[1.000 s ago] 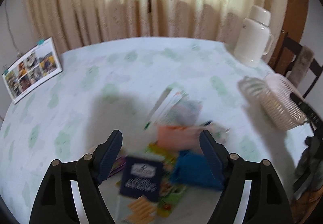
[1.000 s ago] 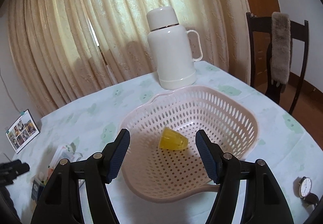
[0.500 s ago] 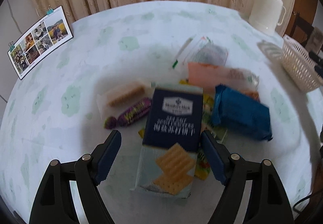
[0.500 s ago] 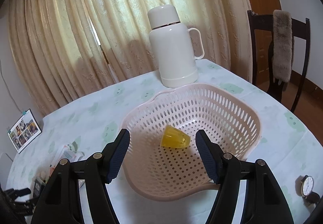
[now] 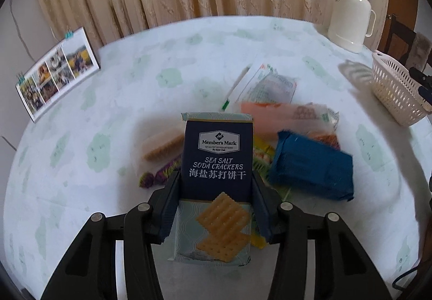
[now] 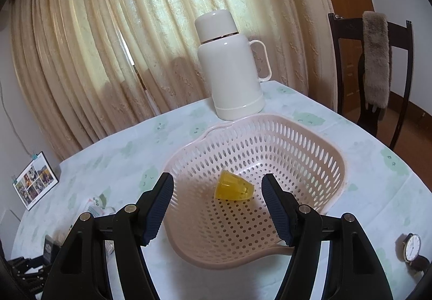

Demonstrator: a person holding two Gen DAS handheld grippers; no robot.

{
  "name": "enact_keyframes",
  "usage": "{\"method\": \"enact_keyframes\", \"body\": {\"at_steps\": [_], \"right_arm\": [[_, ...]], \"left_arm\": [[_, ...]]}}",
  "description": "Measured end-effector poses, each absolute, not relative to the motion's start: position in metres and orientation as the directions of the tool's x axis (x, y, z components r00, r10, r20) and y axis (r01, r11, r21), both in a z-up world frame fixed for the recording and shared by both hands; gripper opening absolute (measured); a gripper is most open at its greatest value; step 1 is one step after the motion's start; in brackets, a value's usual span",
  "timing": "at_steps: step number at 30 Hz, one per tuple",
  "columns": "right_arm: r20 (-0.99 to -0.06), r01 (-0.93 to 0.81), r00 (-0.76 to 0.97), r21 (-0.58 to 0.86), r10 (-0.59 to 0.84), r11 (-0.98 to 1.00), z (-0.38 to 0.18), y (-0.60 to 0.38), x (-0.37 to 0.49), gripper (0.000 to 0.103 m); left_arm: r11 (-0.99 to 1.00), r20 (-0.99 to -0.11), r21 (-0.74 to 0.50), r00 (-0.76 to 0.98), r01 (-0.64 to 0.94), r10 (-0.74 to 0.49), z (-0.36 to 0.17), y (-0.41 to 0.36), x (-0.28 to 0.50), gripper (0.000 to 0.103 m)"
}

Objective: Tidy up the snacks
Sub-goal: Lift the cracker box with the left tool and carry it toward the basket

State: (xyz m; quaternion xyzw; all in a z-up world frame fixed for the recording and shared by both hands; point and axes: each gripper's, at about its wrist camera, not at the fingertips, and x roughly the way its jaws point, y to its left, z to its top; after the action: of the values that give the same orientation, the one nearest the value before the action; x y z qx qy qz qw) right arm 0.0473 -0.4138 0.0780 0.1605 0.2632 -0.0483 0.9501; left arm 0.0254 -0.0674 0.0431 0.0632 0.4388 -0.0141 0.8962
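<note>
My left gripper (image 5: 216,181) is shut on a navy soda cracker pack (image 5: 217,162), gripped at both sides and raised off the pile. Under and around it lie a blue packet (image 5: 311,167), an orange packet (image 5: 272,116), a wrapped biscuit (image 5: 162,147), a purple candy (image 5: 159,175) and a white bag (image 5: 270,86). The pink basket (image 5: 394,92) stands at the far right. My right gripper (image 6: 217,185) is open and empty above the basket's near rim (image 6: 243,259). A yellow jelly cup (image 6: 233,187) lies on its side inside the basket.
A white thermos (image 6: 232,67) stands behind the basket, and also shows at the left view's far right (image 5: 351,13). A photo calendar (image 5: 56,73) stands at the table's left edge. A wristwatch (image 6: 411,248) lies right of the basket. A dark chair (image 6: 372,70) stands beyond the table.
My left gripper moved down over the snack pile, closed on the cracker pack and raised it. My right gripper stayed open over the basket, shifting only slightly.
</note>
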Motion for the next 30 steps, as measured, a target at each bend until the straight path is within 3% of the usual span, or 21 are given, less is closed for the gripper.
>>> {"method": "enact_keyframes", "body": {"at_steps": [6,30], "right_arm": [[-0.514,0.180,0.858,0.284,-0.009,0.942,0.078,-0.414,0.047,0.068],[-0.490,0.222,0.871,0.325,-0.038,0.919,0.082,-0.430,0.041,0.068]], "left_arm": [[0.979,-0.725,0.170,0.687,0.108,0.050,0.067,-0.096,0.027,0.046],[0.909,-0.638,0.224,0.758,0.353,-0.137,0.112,-0.241,0.050,0.046]]}}
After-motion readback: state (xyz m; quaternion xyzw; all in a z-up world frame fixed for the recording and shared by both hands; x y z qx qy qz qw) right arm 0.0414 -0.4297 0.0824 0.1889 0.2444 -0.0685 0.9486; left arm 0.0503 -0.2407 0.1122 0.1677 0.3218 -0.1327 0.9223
